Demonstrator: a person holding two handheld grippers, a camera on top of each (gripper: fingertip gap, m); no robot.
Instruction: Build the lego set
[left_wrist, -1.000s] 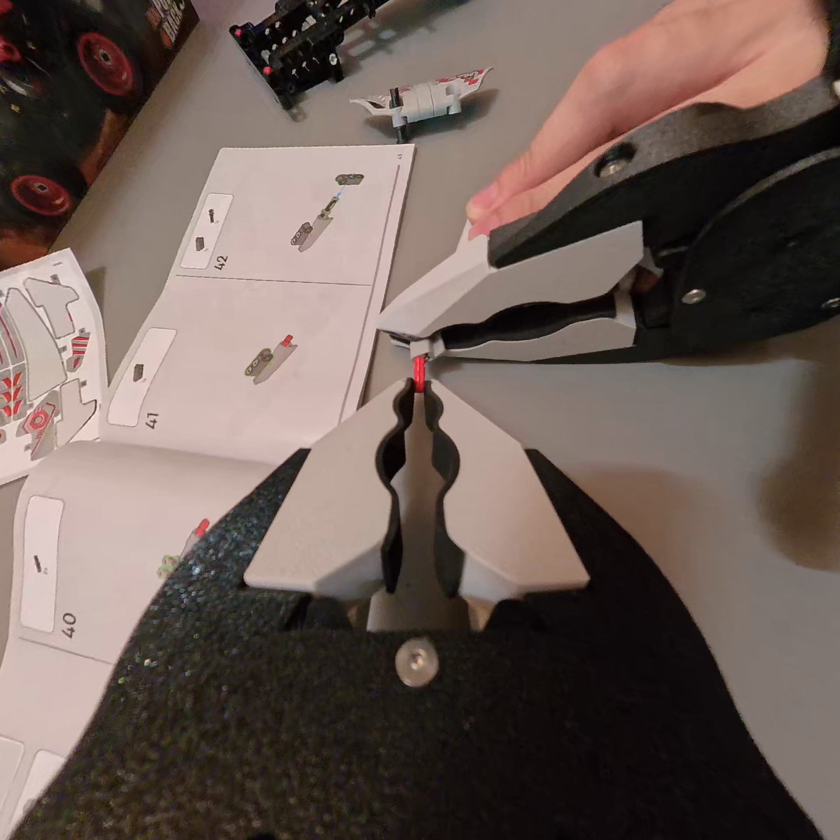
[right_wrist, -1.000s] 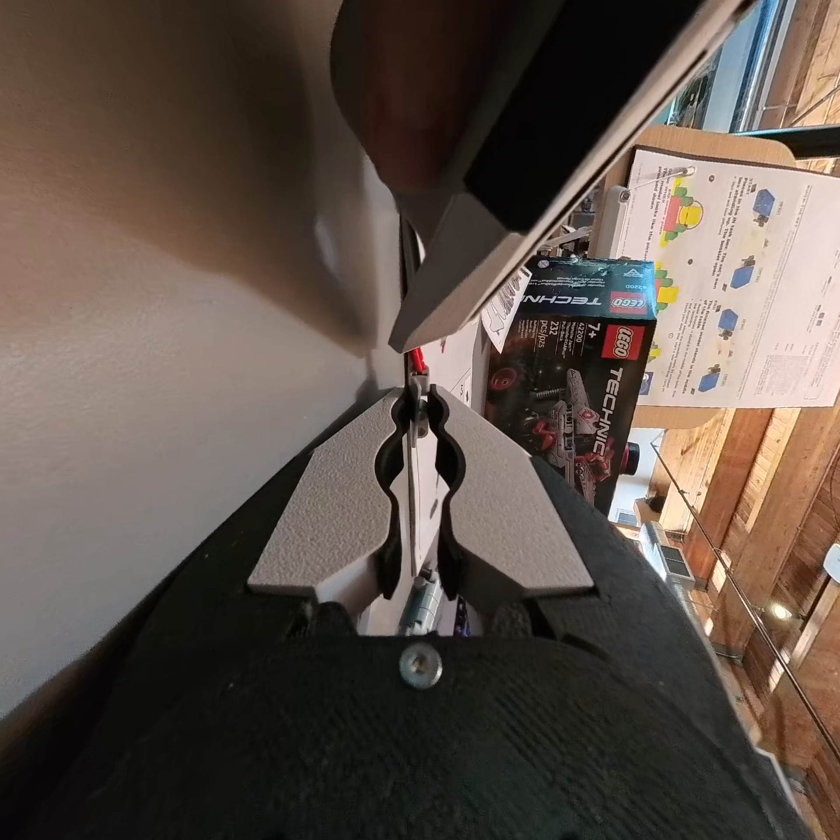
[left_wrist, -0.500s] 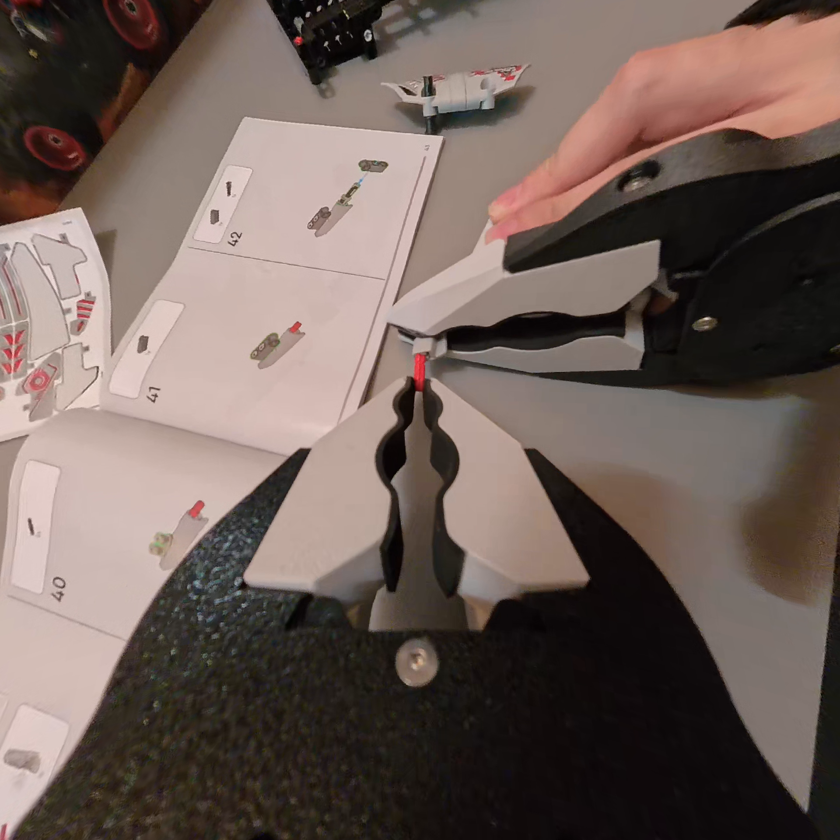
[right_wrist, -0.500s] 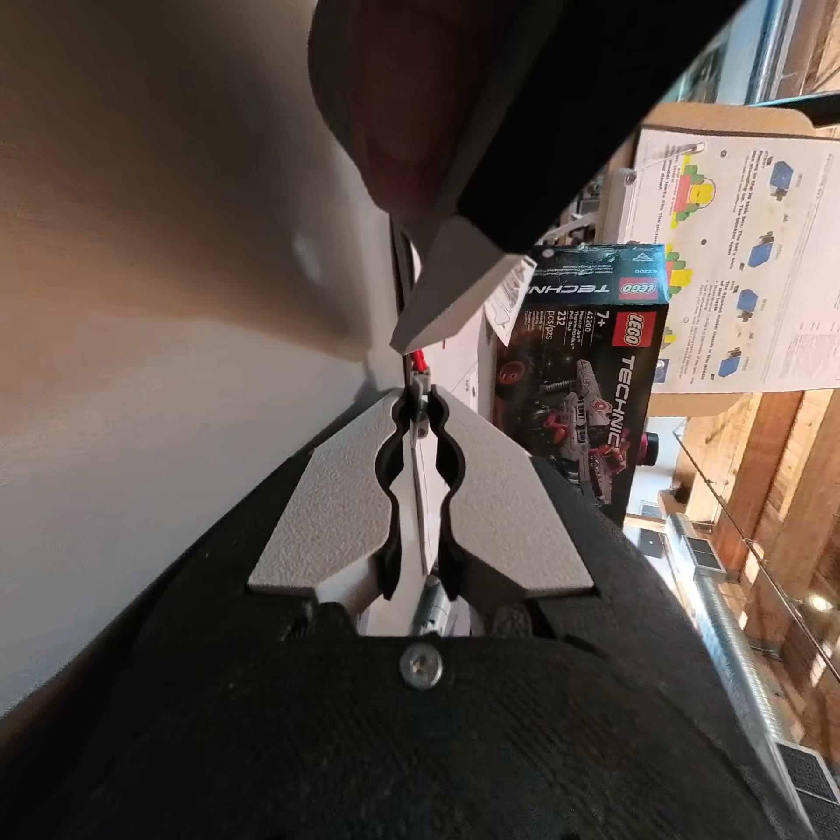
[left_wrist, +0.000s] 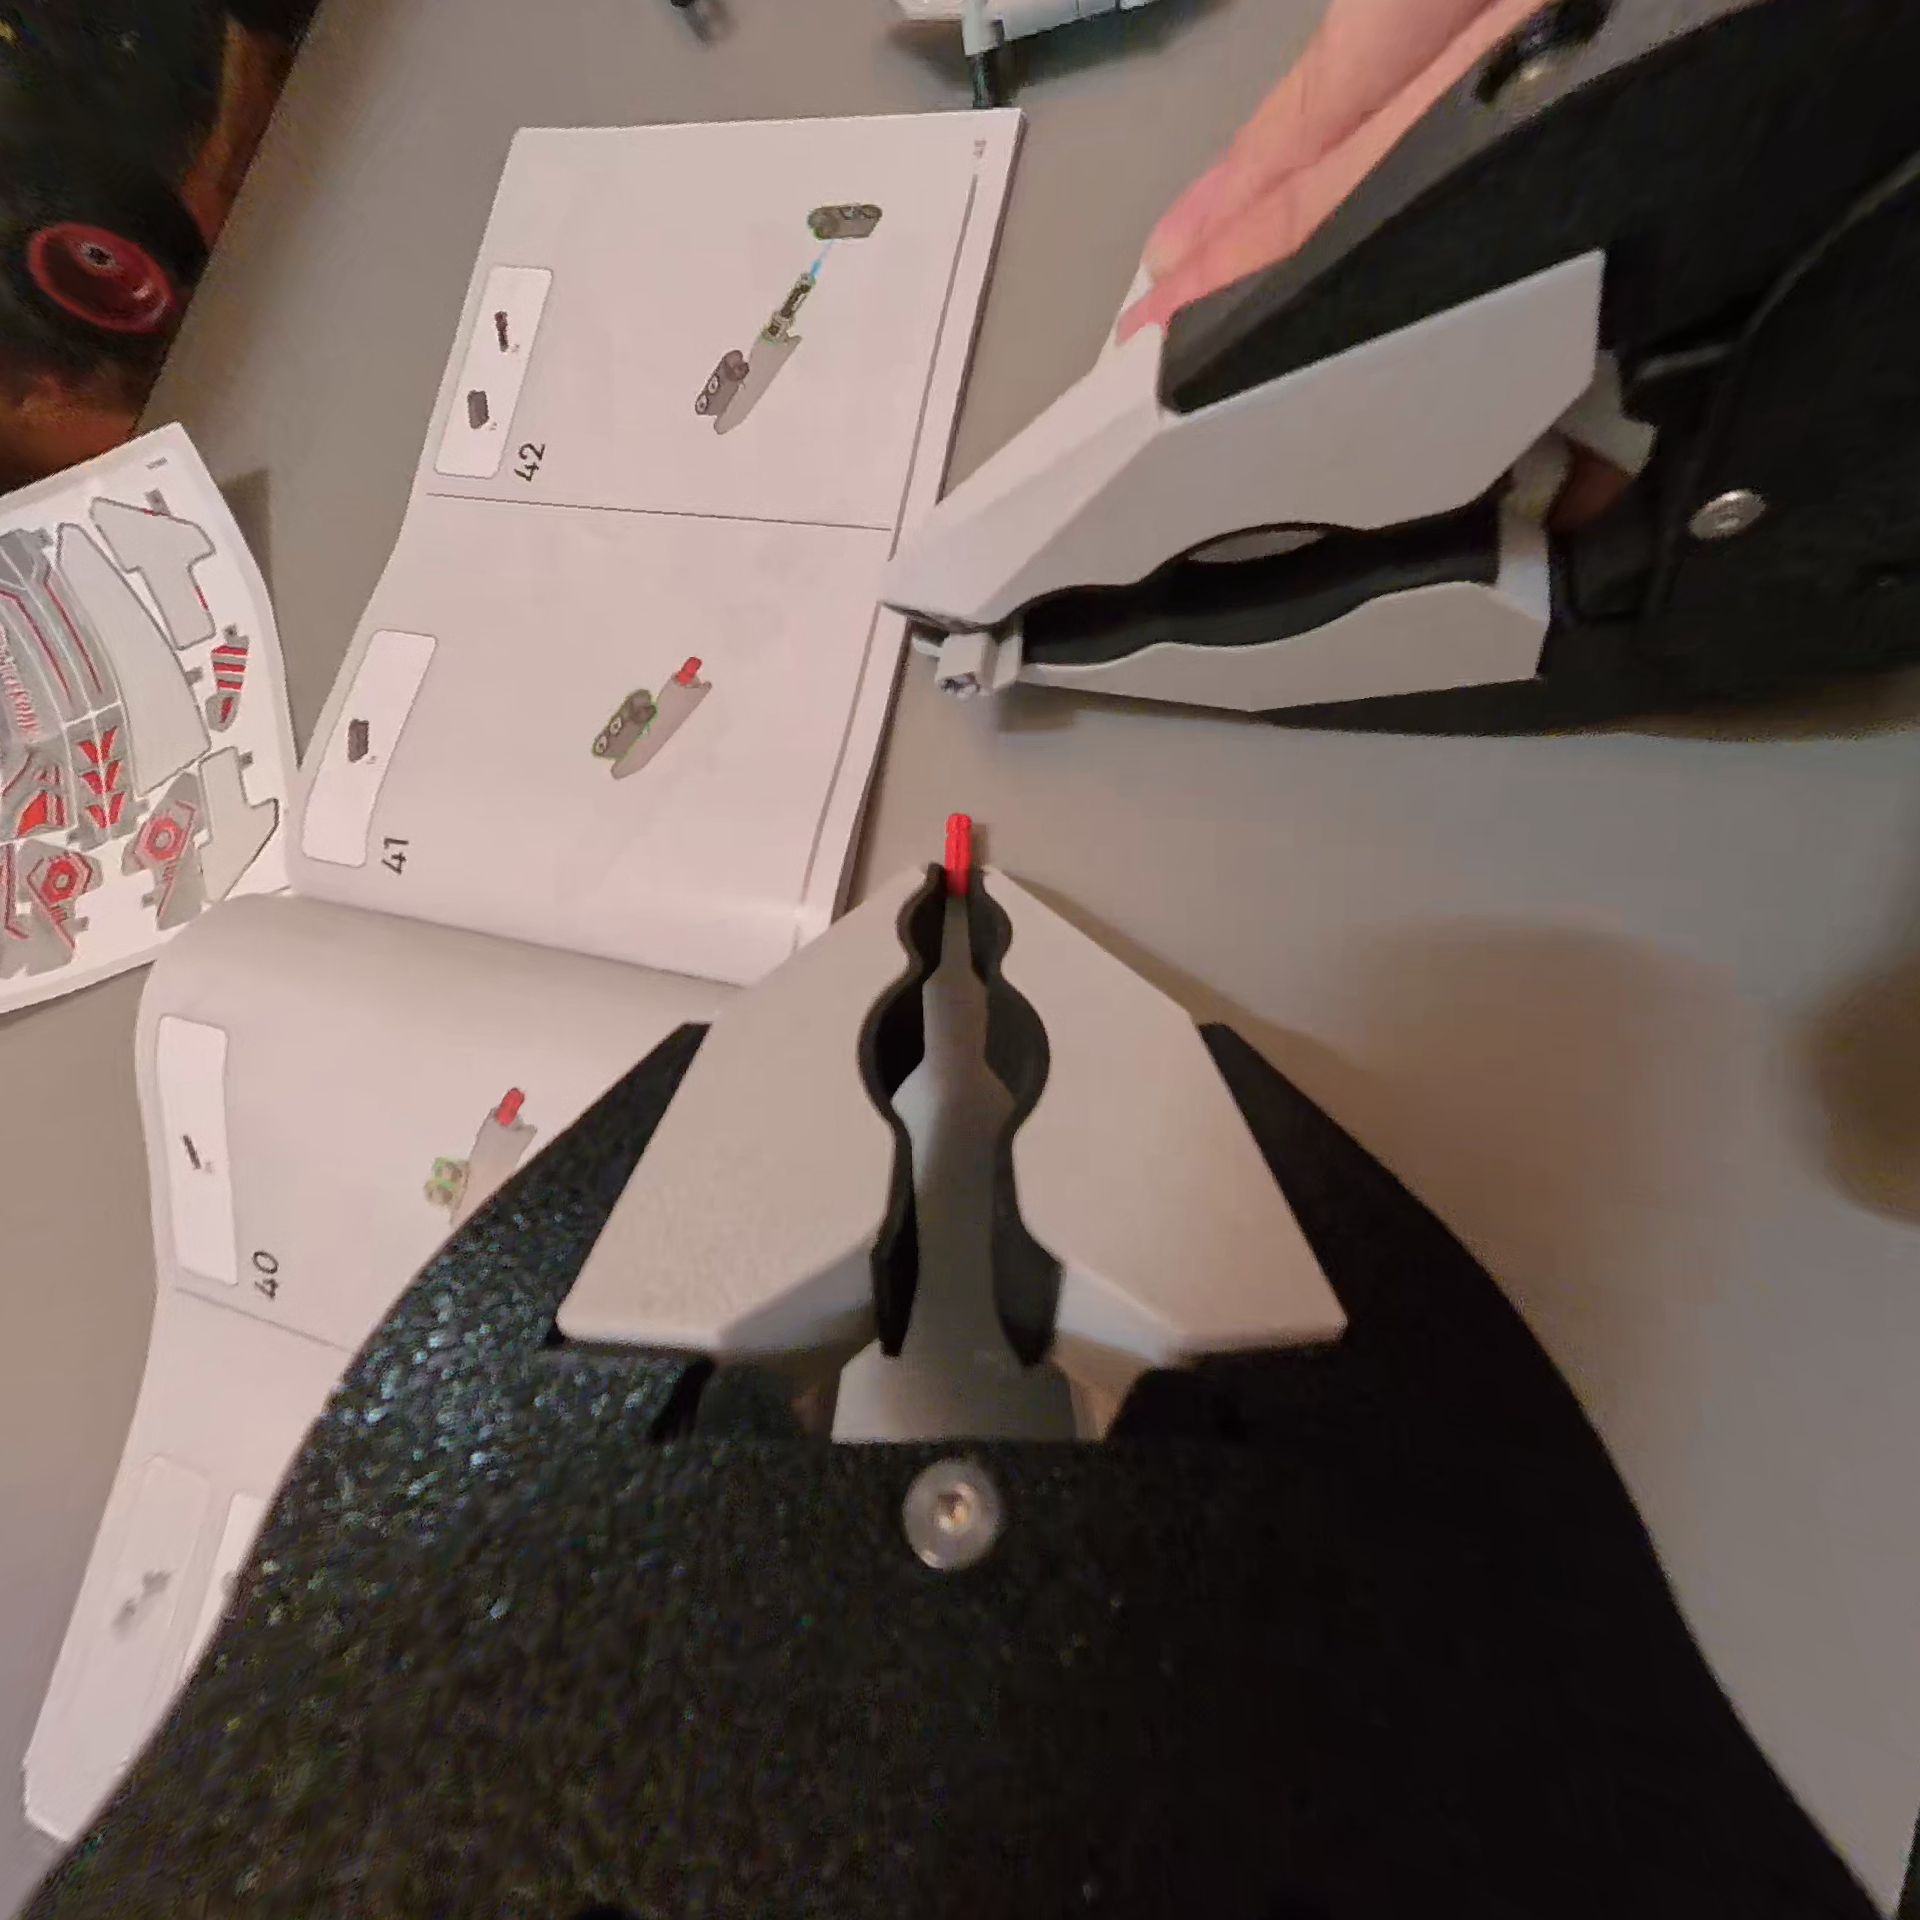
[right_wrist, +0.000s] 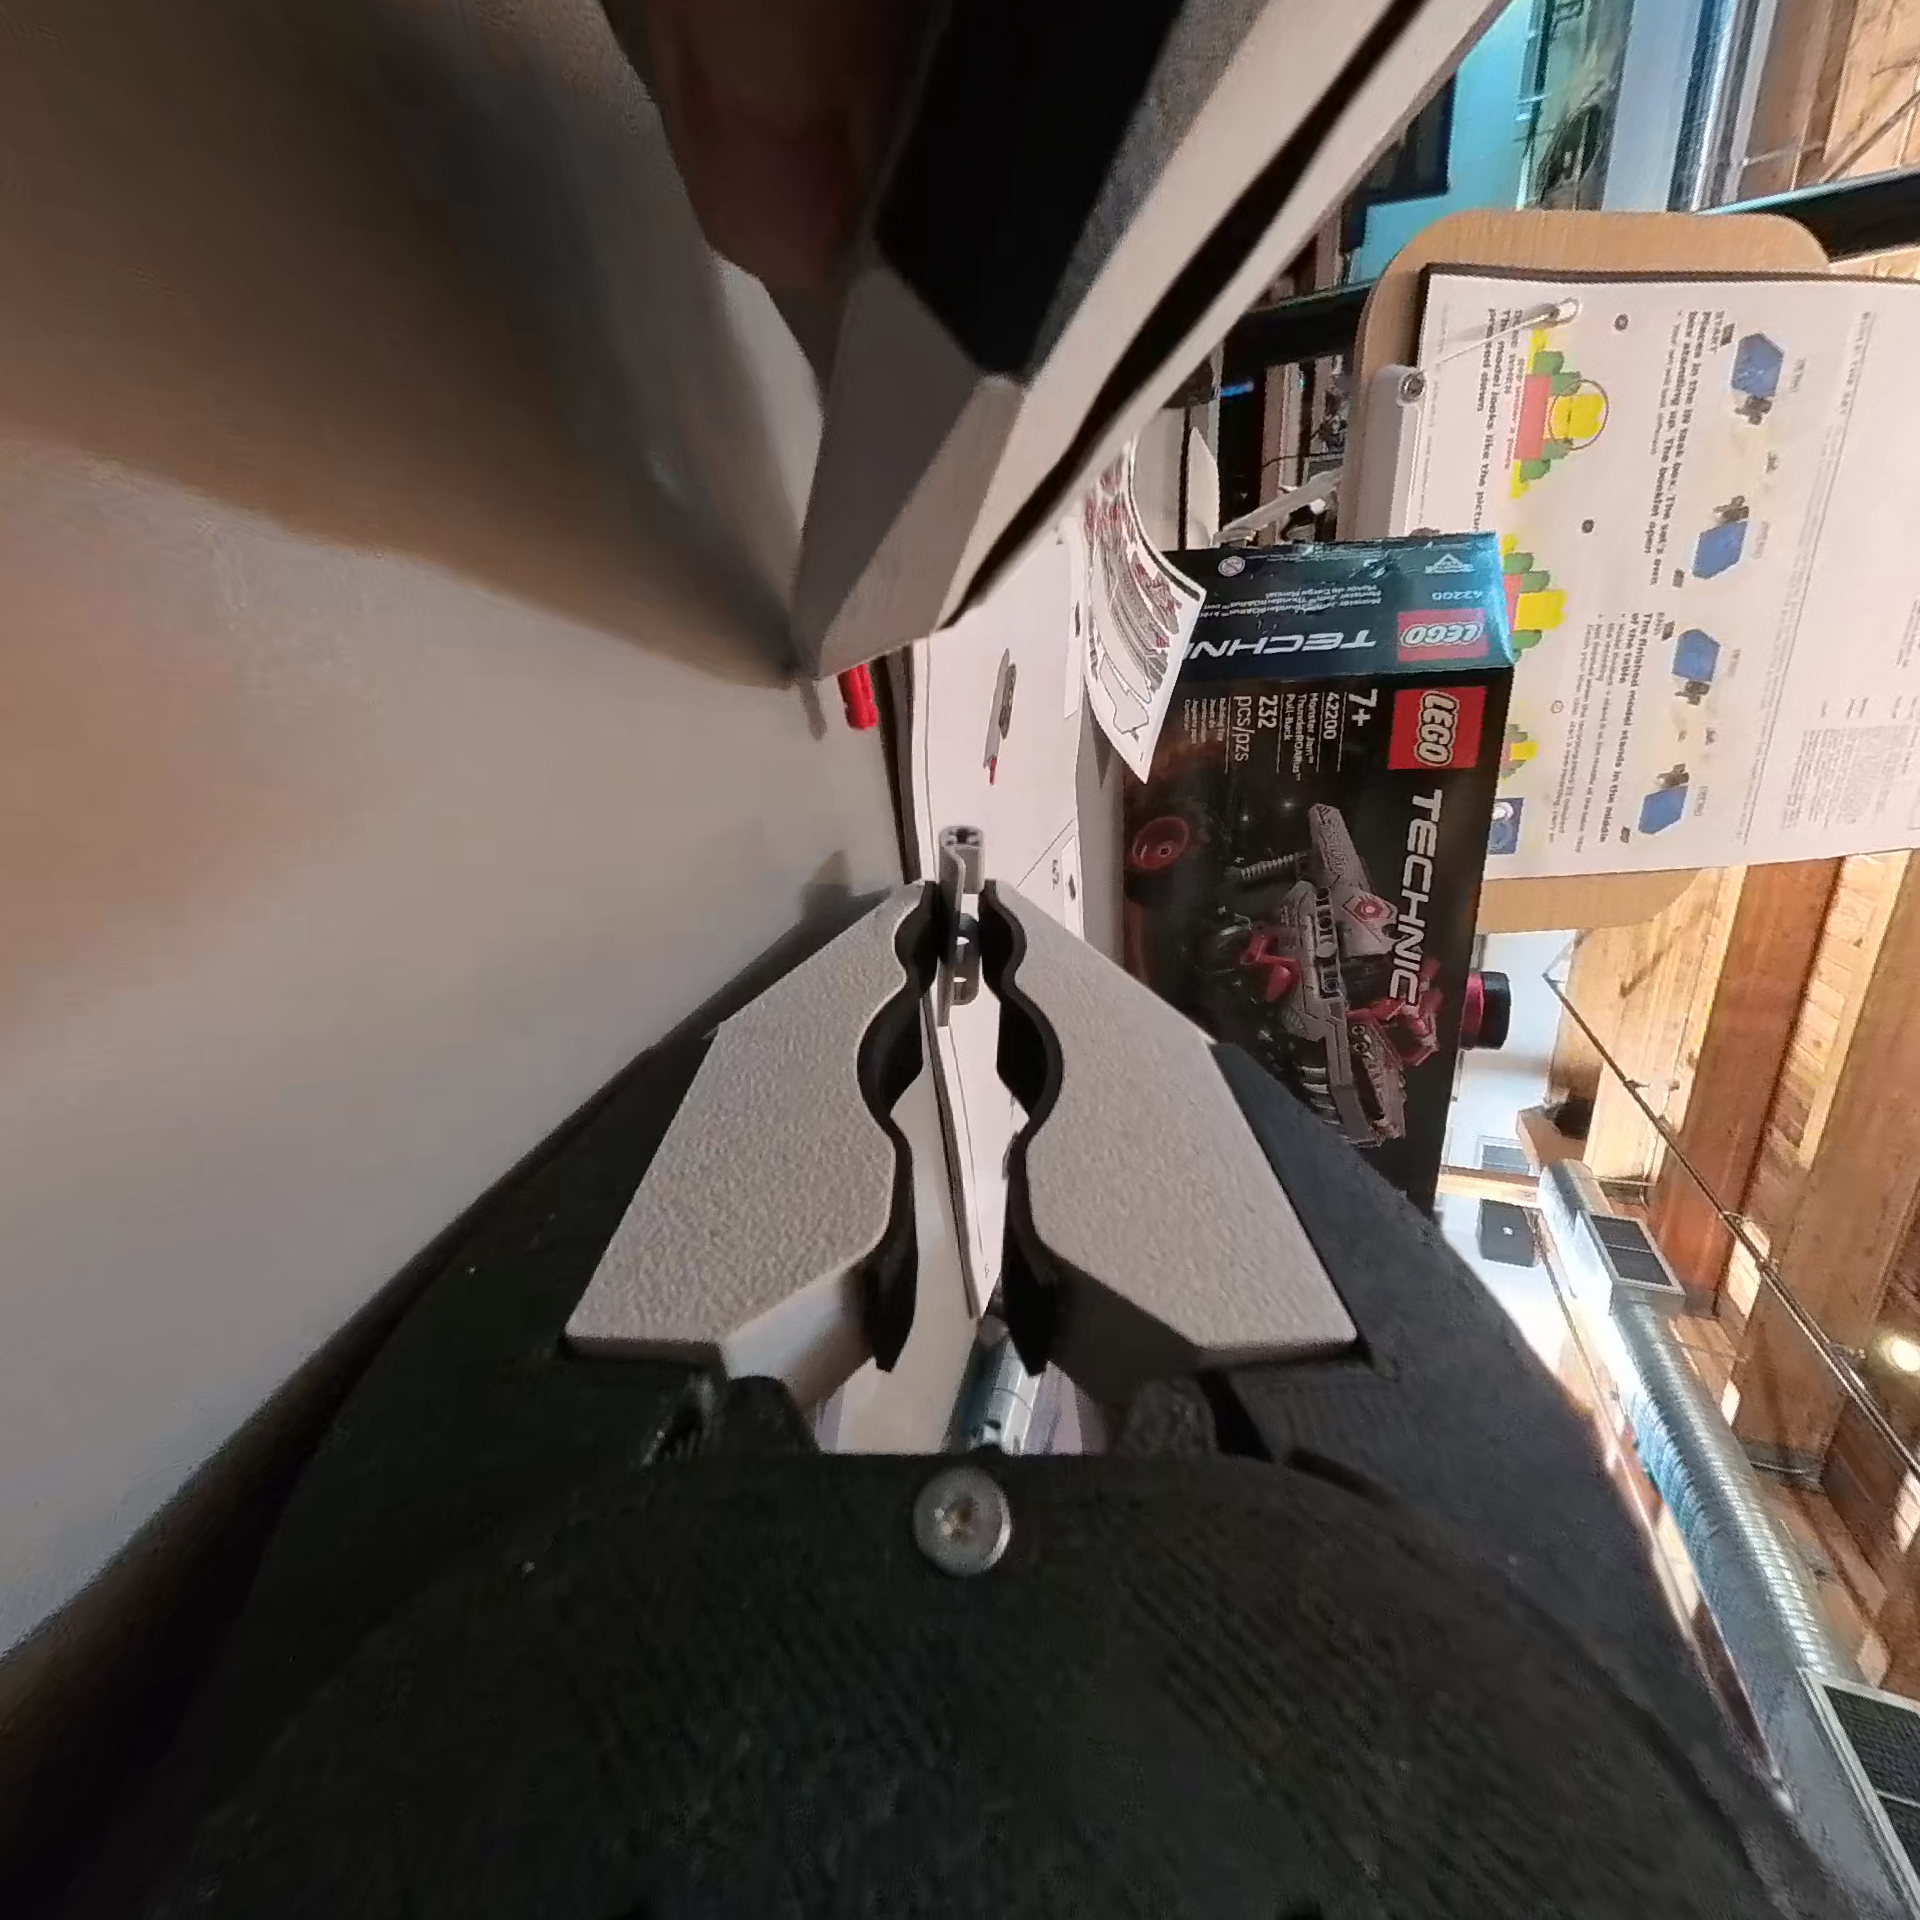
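Printed set box (right_wrist: 1340, 831) stands behind the open instruction booklet (left_wrist: 665, 520) on the worktop (left_wrist: 1351, 883). Left claw (left_wrist: 958, 883) pinches a red pin (left_wrist: 958, 854); right claw (right_wrist: 954, 894) clamps a grey beam (right_wrist: 958, 914), the two parts apart.

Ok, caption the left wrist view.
Left gripper pinching a red pin, apart from right gripper holding a grey piece.

Left gripper (left_wrist: 958, 883) clamped at its tips, right gripper (left_wrist: 961, 649) clamped nearby, tips apart
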